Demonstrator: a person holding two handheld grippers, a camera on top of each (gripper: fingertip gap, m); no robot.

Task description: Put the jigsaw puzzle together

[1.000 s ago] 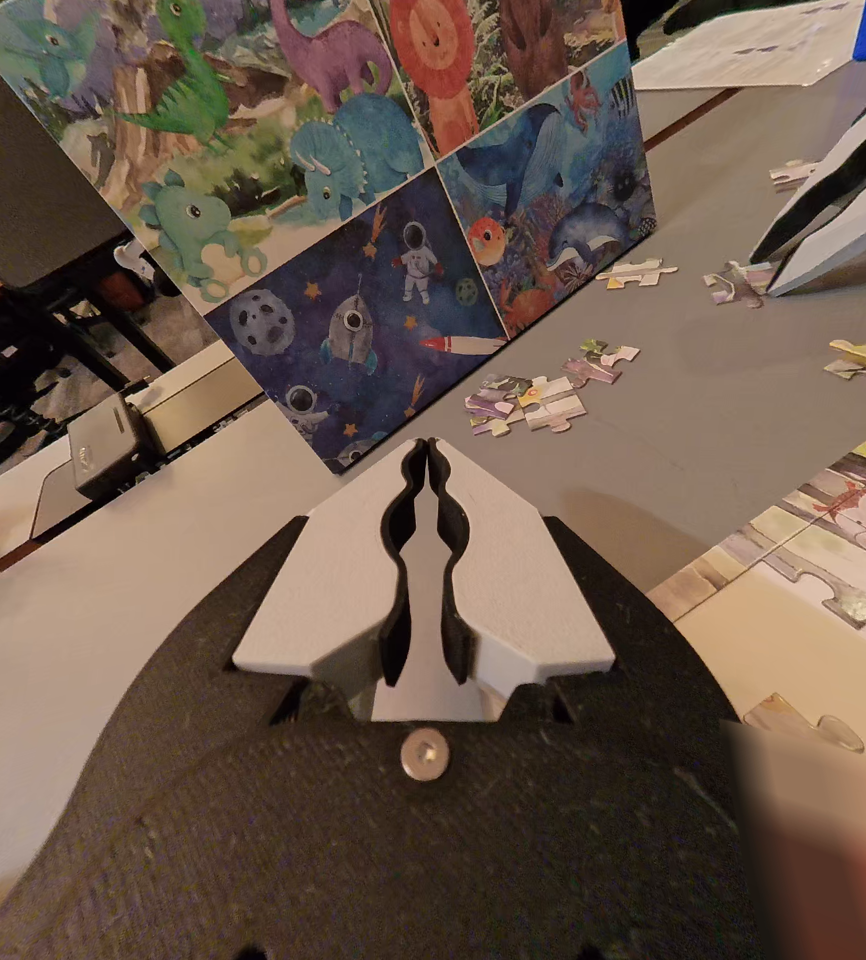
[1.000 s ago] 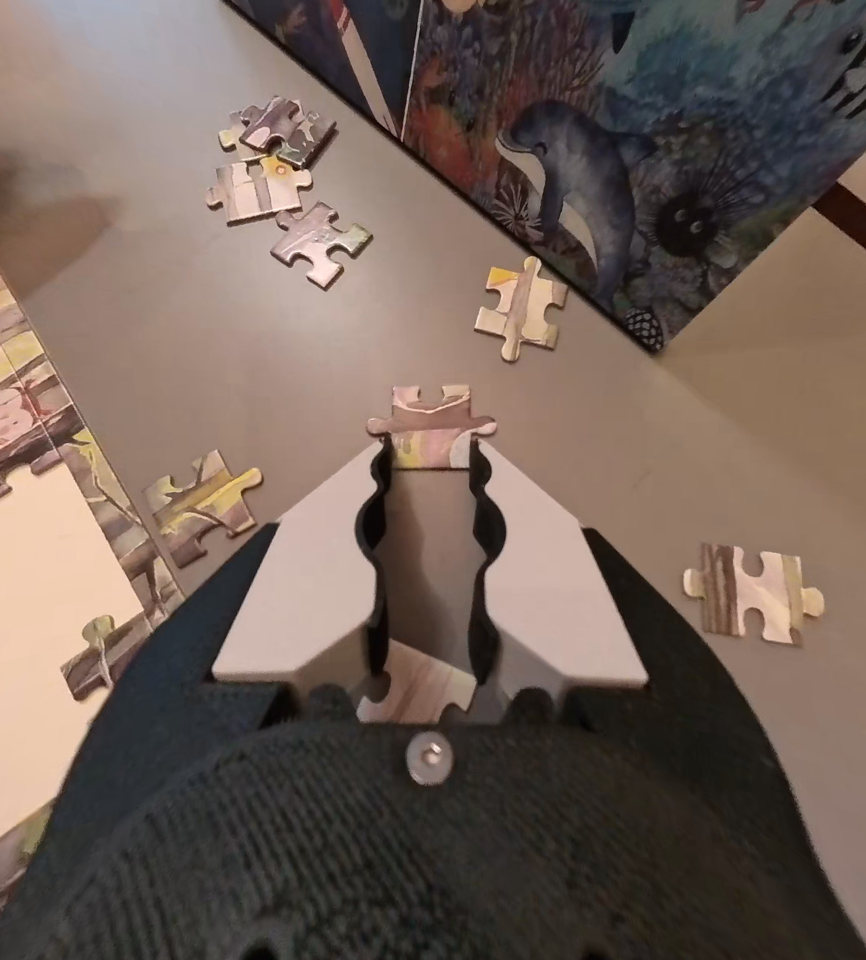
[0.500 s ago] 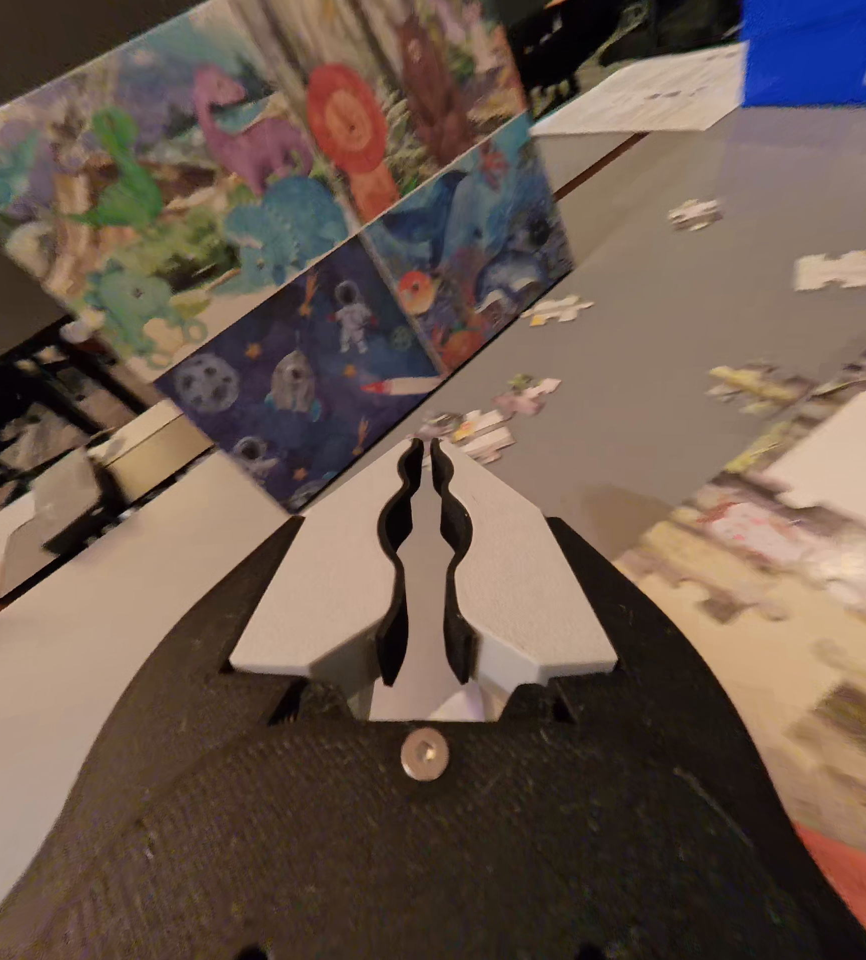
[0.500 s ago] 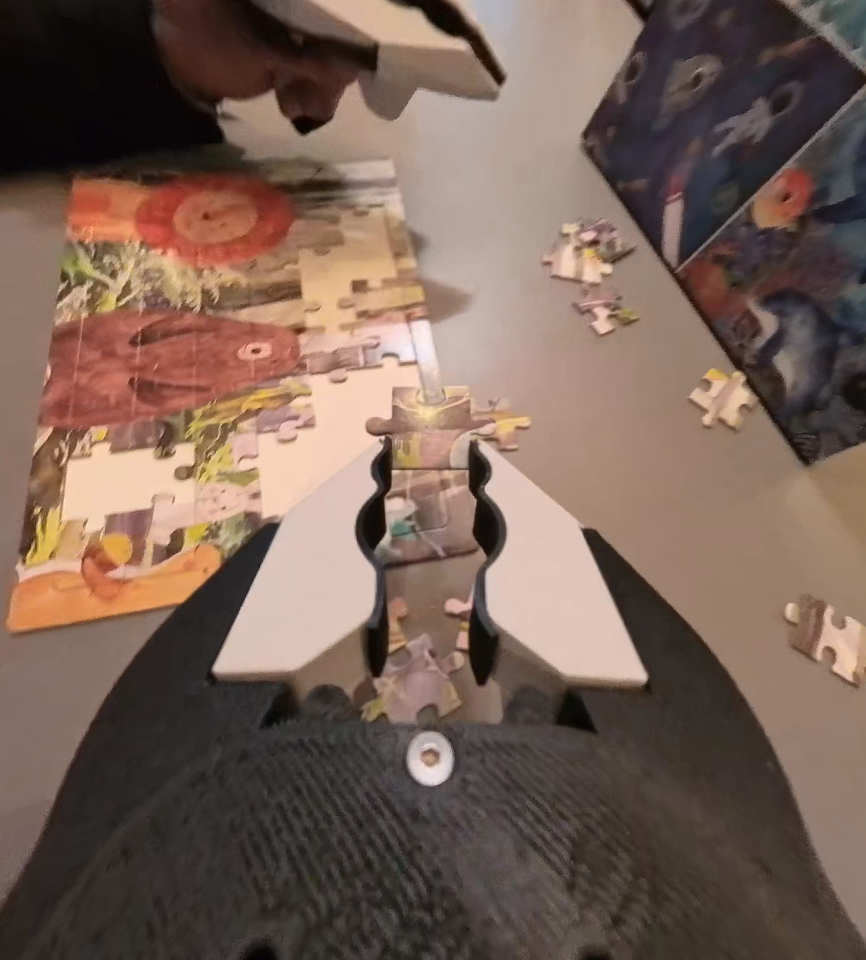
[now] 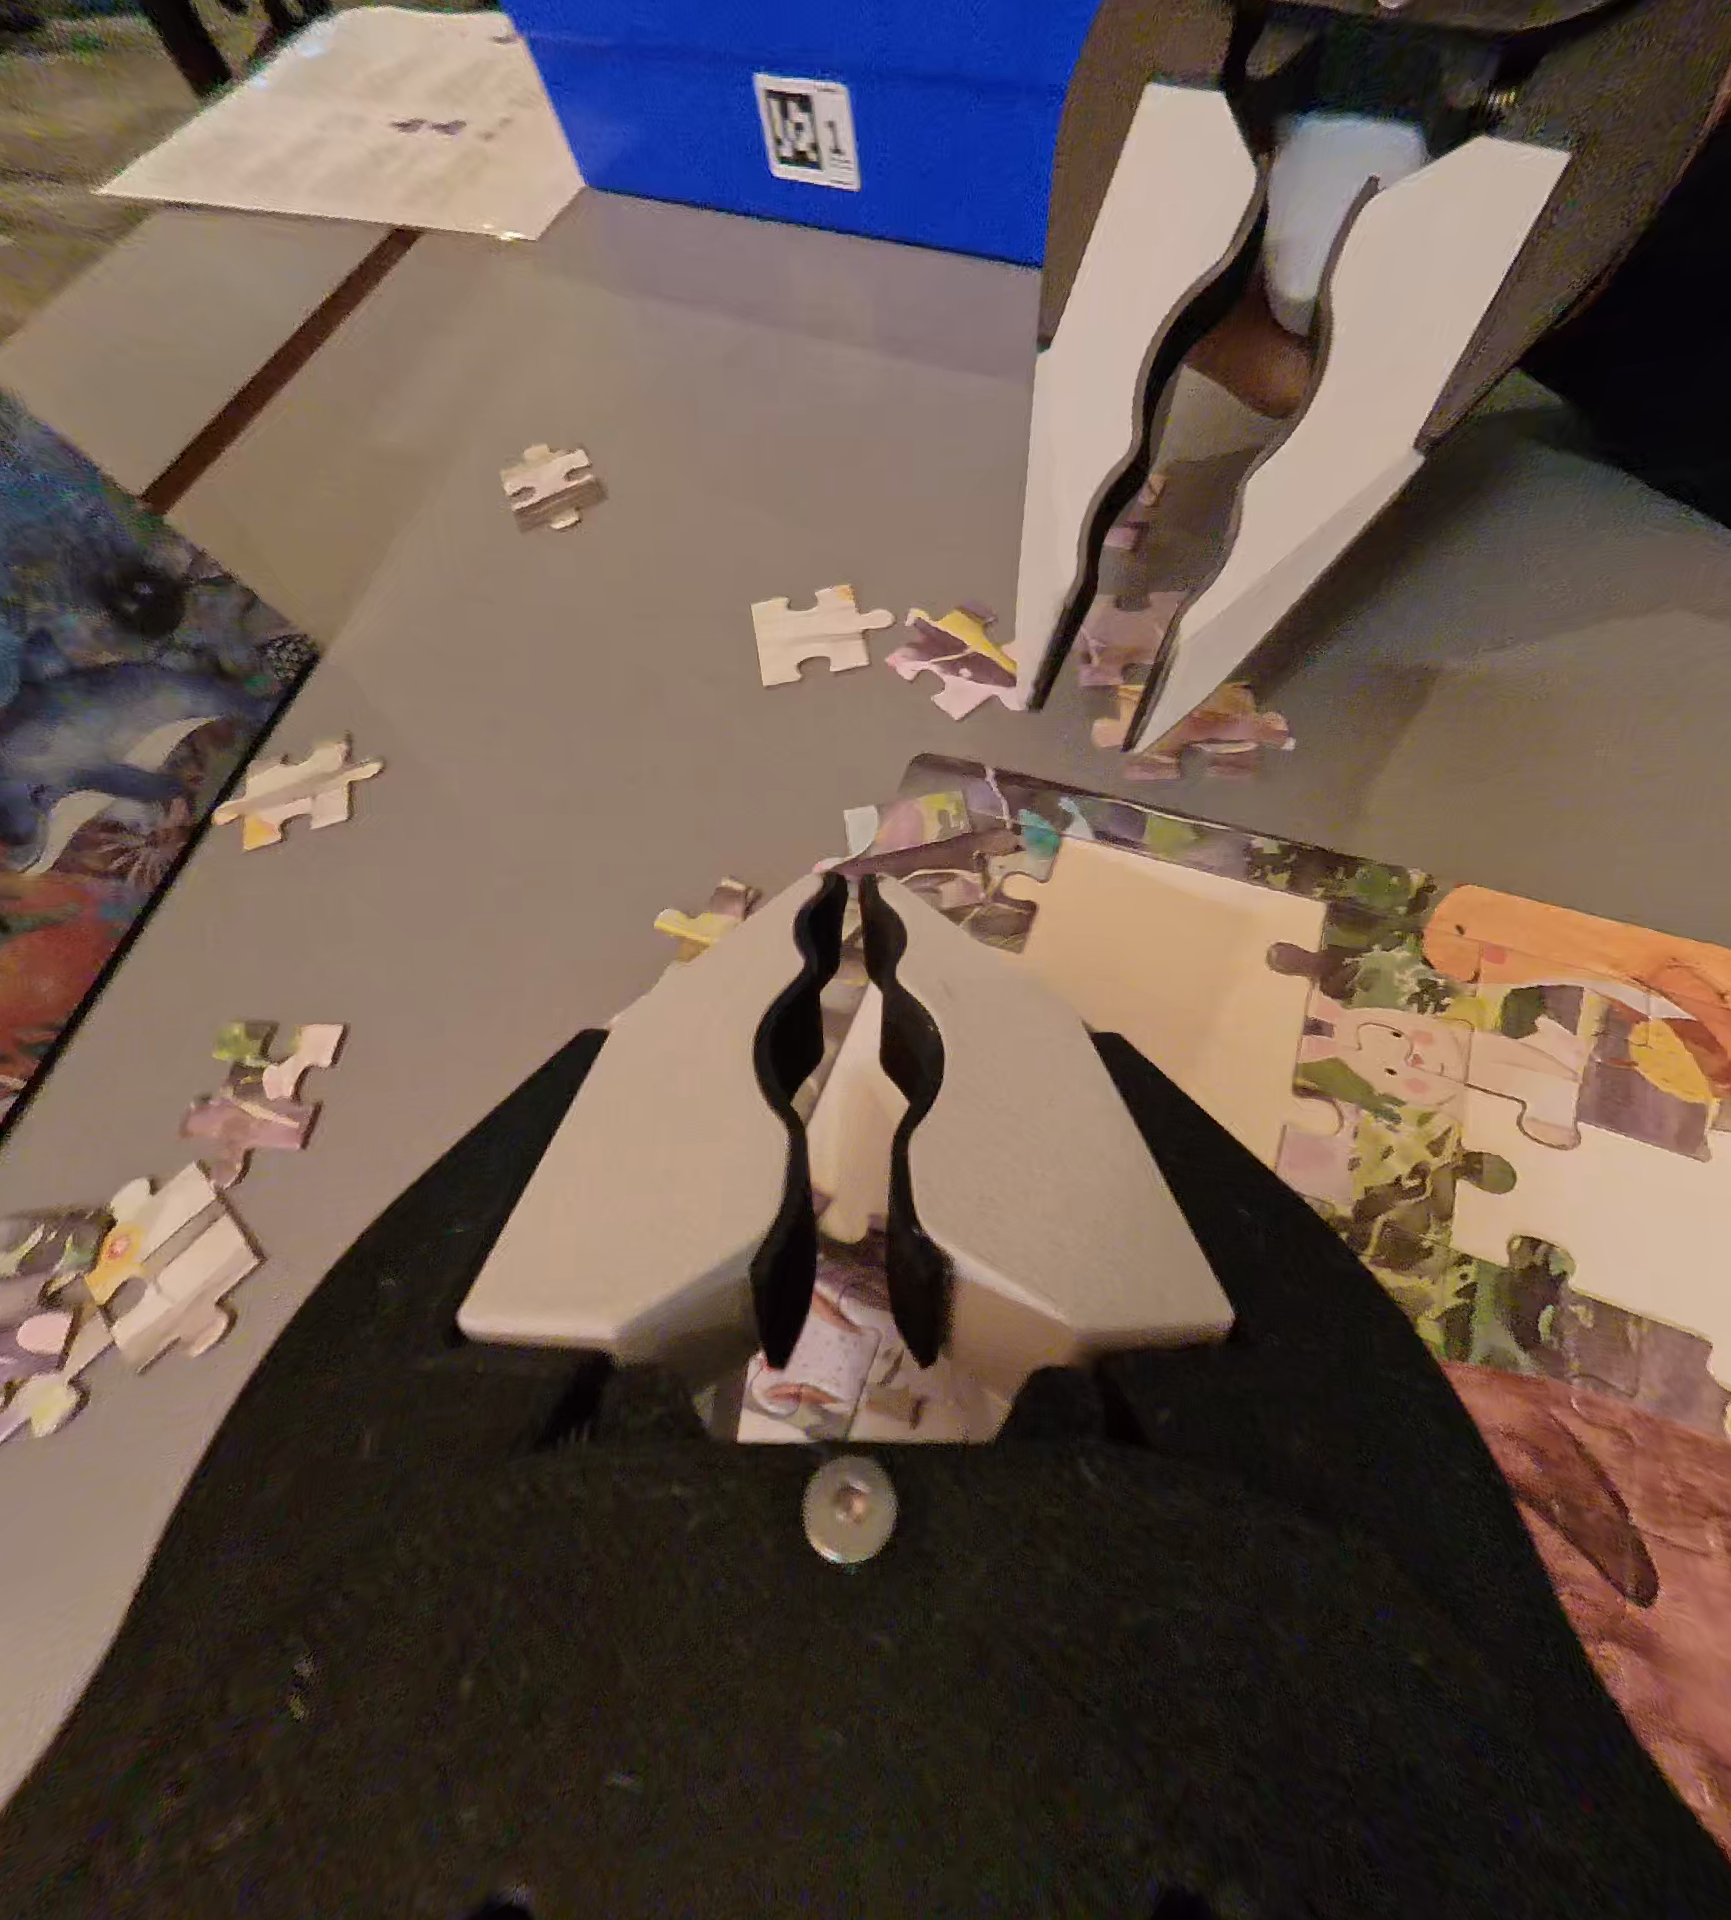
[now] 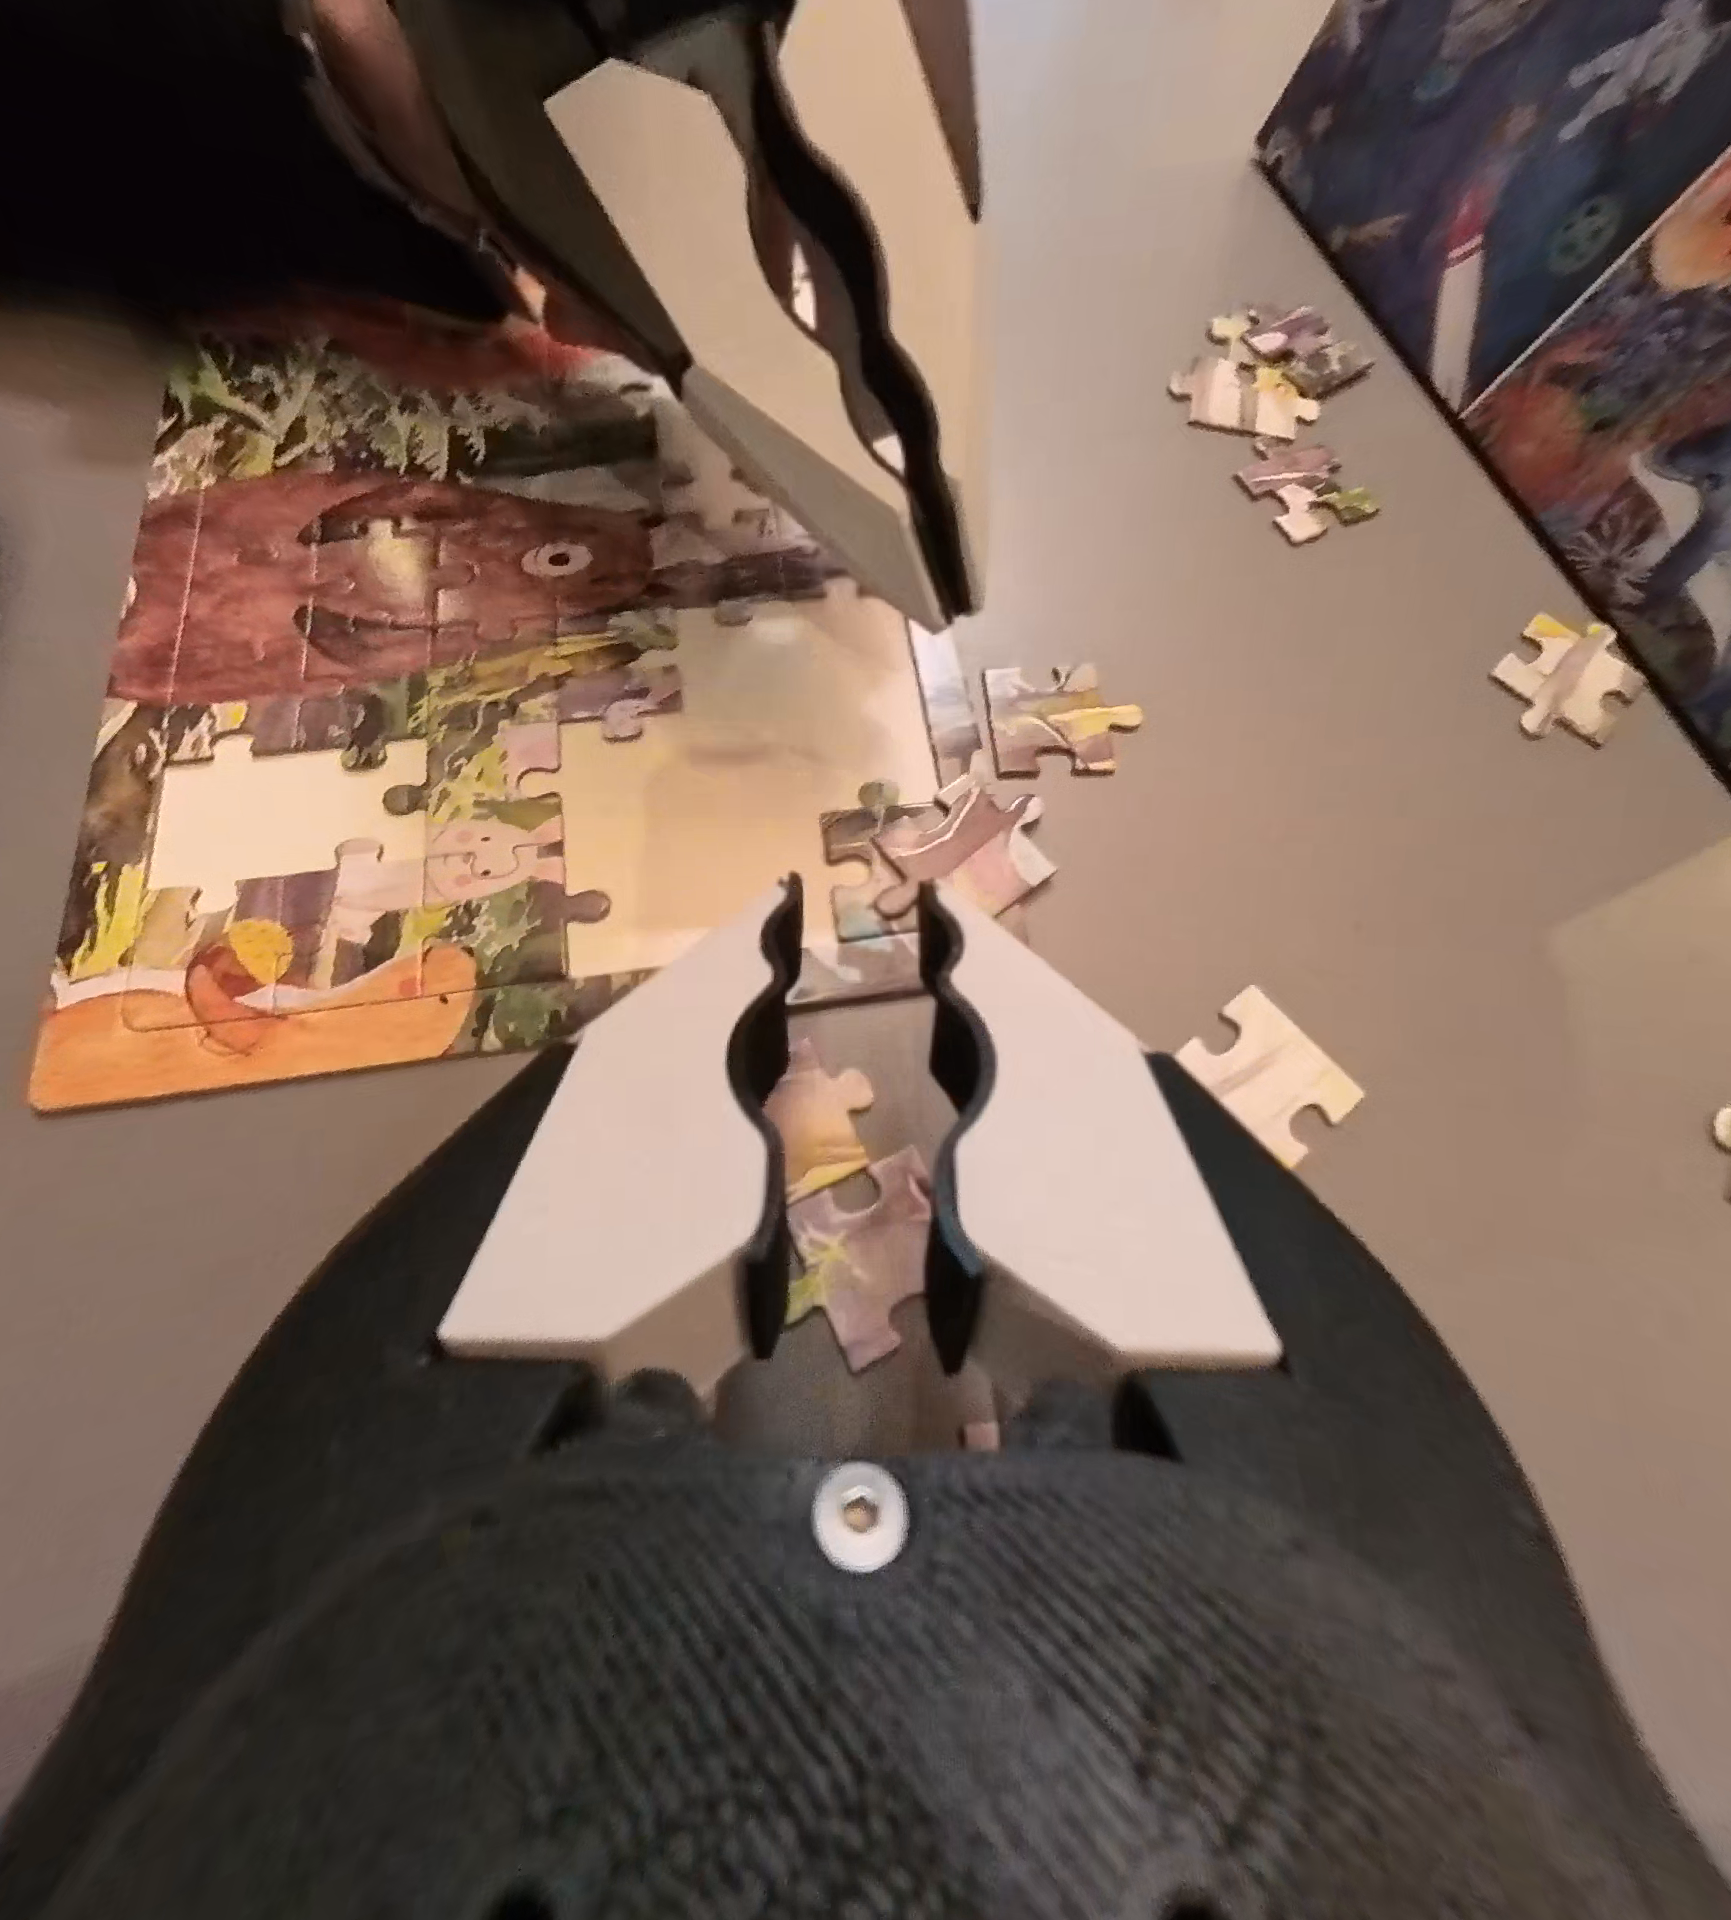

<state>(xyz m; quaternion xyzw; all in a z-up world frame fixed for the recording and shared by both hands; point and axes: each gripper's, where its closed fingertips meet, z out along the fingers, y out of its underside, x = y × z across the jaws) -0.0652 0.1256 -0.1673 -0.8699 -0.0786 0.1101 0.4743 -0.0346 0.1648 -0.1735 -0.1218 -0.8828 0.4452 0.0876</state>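
Left wrist view: left gripper (image 5: pixel 845 883) has its jaws nearly pressed together, a thin gap between the tips, nothing pinched. The tips hang over the corner of the half-built puzzle (image 5: pixel 1380 1039), which lies flat on the grey table (image 5: pixel 549 644). The puzzle has cream bare patches where pieces are missing, plus finished parts with leaves, an orange shape and a brown area. Right gripper (image 5: pixel 1100 675) comes down from the far side, jaws spread, tips at the table just beyond the puzzle's far edge, over some purple loose pieces (image 5: pixel 965 660). More loose pieces are scattered toward the left edge; one pale piece (image 5: pixel 814 634) lies just beside the right gripper. The picture box (image 5: pixel 40 707) stands along the left side. A blue bin (image 5: pixel 736 114) and a sheet of paper (image 5: pixel 352 114) sit at the far edge.

Right wrist view: right gripper (image 6: pixel 861 904) jaws spread apart, nothing between the tips. A purple piece (image 6: pixel 954 842) lies tilted on the puzzle (image 6: pixel 321 727) corner just past the tips, not seated. Two more pieces (image 6: pixel 840 1174) show on the table between the fingers. Left gripper (image 6: pixel 934 582) reaches in from above, jaws close together, tip over the puzzle's table-side edge. The picture box (image 6: pixel 1619 364) is at the right edge with loose pieces (image 6: pixel 1256 384) beside it.
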